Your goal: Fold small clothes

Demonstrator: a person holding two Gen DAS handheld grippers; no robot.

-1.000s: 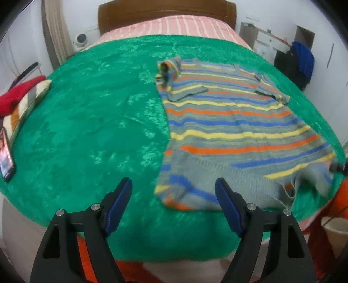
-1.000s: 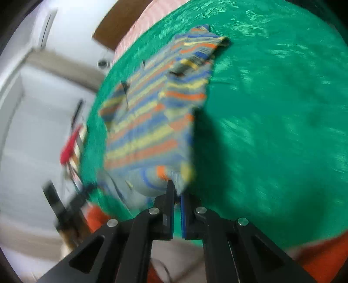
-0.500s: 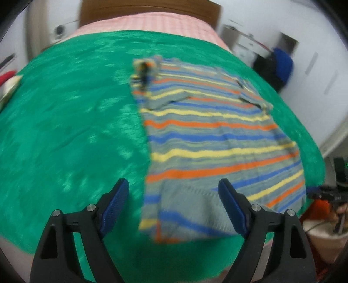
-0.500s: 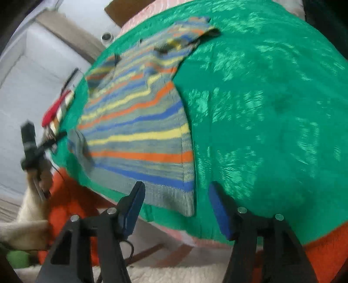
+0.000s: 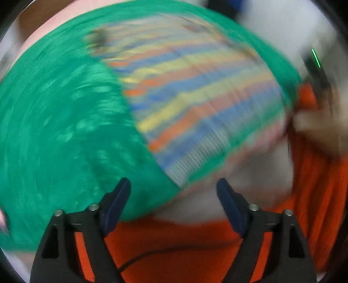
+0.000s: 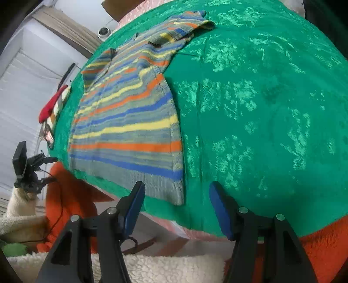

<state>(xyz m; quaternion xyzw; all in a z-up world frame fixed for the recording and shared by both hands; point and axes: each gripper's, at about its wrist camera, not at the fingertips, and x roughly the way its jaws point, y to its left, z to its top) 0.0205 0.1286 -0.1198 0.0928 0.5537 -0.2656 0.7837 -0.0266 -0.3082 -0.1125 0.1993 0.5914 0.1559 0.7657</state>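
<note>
A striped knit sweater [image 6: 128, 122] in grey, blue, yellow and orange lies flat on the green bedspread [image 6: 261, 108], hem at the near bed edge, sleeves folded in at the far end. My right gripper [image 6: 176, 201] is open and empty just below the hem's right corner. The left wrist view is blurred: the sweater [image 5: 195, 98] lies ahead and my left gripper [image 5: 174, 197] is open and empty below its near corner, off the bed edge. The left gripper [image 6: 32, 165] also shows in the right wrist view, beyond the bed's left side.
A red and striped folded item [image 6: 54, 104] and a phone [image 6: 47, 135] lie at the bed's left edge. Orange clothing [image 6: 65, 196] and white fleece [image 6: 152, 267] are below the bed edge. A wooden headboard [image 6: 117, 8] stands at the far end.
My right gripper opened and let go of the hem, which now lies flat. My left gripper swung left and back off the bed edge, staying open.
</note>
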